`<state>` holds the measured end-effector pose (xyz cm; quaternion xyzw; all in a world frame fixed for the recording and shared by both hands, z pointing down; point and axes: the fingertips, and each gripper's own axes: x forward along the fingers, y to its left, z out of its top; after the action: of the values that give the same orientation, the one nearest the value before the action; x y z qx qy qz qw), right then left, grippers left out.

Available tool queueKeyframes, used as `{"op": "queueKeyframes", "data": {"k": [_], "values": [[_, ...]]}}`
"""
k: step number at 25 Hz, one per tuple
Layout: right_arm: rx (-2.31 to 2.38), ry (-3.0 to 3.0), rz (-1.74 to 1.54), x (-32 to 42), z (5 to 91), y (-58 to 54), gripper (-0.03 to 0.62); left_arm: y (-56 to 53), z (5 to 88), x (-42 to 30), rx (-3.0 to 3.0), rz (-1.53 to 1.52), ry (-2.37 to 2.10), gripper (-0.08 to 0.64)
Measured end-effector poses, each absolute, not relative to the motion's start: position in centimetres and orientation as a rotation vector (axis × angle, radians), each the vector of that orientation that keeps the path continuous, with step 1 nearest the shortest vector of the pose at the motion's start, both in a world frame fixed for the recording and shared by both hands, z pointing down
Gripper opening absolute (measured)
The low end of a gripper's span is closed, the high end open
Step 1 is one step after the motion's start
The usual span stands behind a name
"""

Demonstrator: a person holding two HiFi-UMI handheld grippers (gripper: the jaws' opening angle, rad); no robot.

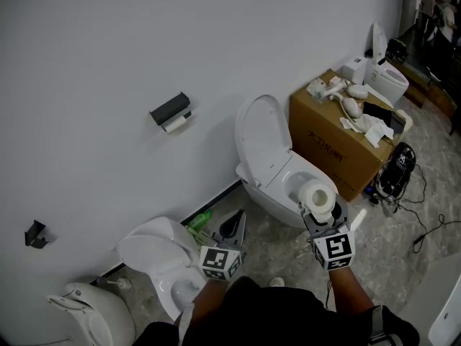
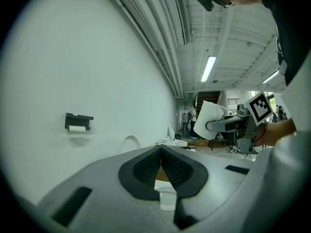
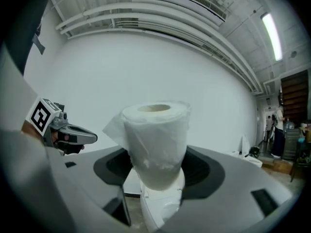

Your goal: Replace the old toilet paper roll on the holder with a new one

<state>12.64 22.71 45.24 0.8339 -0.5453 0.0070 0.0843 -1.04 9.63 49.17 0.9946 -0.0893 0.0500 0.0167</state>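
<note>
holder on wall, left of toilet | box right of toilet | roll upright between right gripper jaws, before toilet | left gripper left of roll

light: ceiling tubes | head view dim | gripper views fisheye, dark corners

Open toilet; cardboard box just beside

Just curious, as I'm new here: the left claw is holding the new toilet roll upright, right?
Not quite. The right claw holds the new toilet roll upright, as the right gripper view shows. The left claw is shut and empty.
</note>
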Motion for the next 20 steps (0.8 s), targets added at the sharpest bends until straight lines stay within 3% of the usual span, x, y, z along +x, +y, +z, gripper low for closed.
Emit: {"op": "queueKeyframes", "data": {"k": [20], "values": [[2.319, -1.826, -0.01, 16.2, 45.3, 3.2, 0.288, -7.7, 47.3, 2.5, 3.061, 0.0, -0.545, 0.006]]}}
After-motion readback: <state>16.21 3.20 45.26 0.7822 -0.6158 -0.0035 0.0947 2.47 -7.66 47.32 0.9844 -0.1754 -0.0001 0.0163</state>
